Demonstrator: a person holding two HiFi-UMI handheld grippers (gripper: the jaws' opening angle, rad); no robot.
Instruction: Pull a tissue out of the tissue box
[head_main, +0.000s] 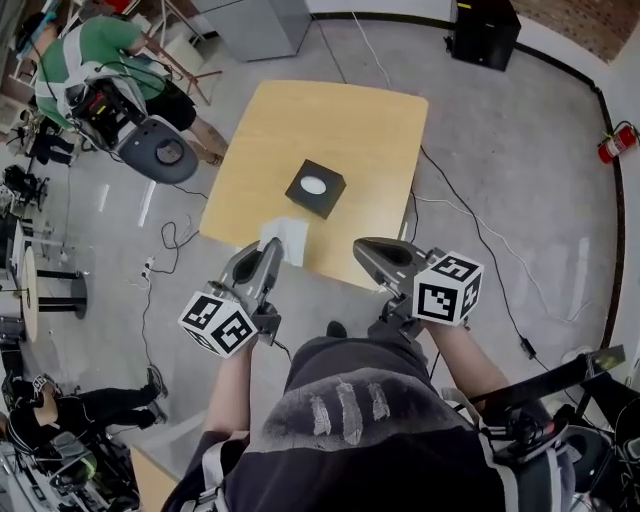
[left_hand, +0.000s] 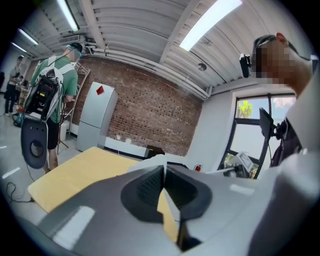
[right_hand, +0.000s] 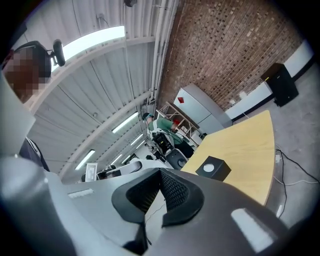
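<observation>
1. The low black cardboard tissue box with a white oval opening in its top stands upright near the middle of the light wooden table, somewhat nearer the table's near edge than its far edge.
2. The thin white paper tissue hangs over the near edge, toward the near left corner. It is apart from the tissue box and fully out of the opening.
3. The grey left gripper with its black-and-white marker cube has its 2 jaws pressed together on the tissue. In the left gripper view the white sheet shows just above the meeting pads of the gripper.
4. The grey right gripper is held beside it over the same near edge, jaws together with nothing between them. The right gripper view shows the pads of this gripper meeting, with the box well beyond.
5. A person in a green shirt stands beyond the table's far left corner, and a red fire extinguisher sits on the floor far to the right.
</observation>
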